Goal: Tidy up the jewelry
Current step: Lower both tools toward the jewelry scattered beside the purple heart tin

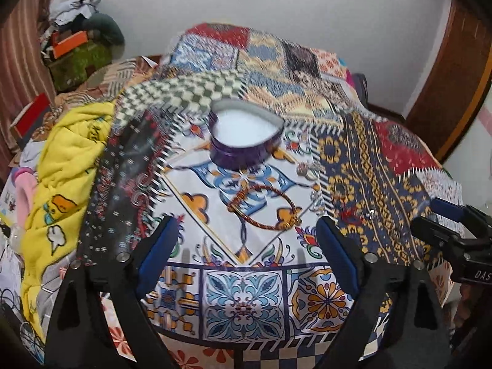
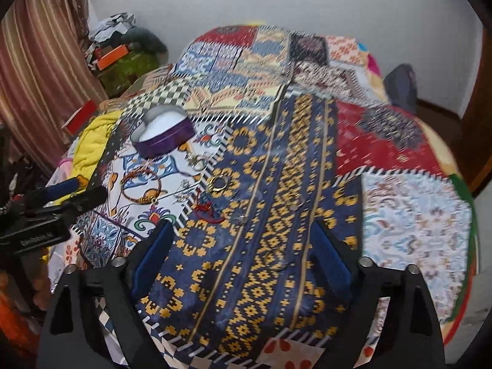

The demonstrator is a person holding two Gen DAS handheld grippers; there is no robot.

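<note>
While hovering, left hand-held gripper (image 1: pixel 246 246) gapes | bangle (image 1: pixel 264 207) ahead | right hand-held gripper (image 2: pixel 243 255) gapes

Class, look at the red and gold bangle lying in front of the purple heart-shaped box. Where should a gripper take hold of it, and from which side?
Probably from above, pinching across the thin band of the bangle at its near plain arc, one finger inside the ring. It lies flat on the bedspread, so a sideways approach finds no edge. The open left gripper faces it.

A home bedroom: a bed under a patchwork bedspread (image 2: pixel 276 160), a yellow blanket (image 1: pixel 67 166) bunched beside it, striped curtains (image 2: pixel 40 70), and clothes and boxes (image 1: pixel 77 46) piled in the corner.
</note>
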